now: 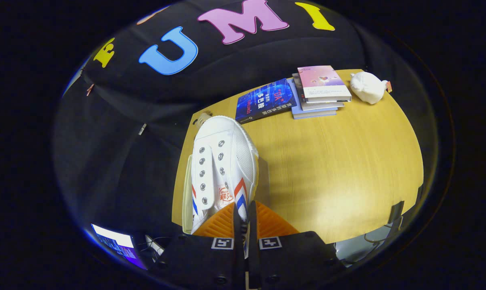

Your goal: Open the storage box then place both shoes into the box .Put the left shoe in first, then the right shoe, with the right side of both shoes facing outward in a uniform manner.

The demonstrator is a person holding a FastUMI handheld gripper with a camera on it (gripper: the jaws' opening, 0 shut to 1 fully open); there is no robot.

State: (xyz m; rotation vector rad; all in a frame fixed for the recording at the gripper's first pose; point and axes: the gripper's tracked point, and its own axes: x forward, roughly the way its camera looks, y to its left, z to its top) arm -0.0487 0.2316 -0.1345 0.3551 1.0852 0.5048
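My gripper (245, 225), closed on the shoe (222, 161): white upper, mesh side panel, red and blue diagonal stripes, silver eyelets, a red stamp on the tongue. Table (339, 169): yellow wood grain. Books (321, 92): one dark blue with pale lettering (265, 100), one pink and white atop a grey-blue stack. Plush toy (367, 86): white.

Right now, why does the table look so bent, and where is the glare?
Gripper view: the fisheye lens bows the table edges; a bright glare patch sits right of the jaws, which pinch the white shoe; the shoe casts a soft shadow rightward; the books stay sharp.
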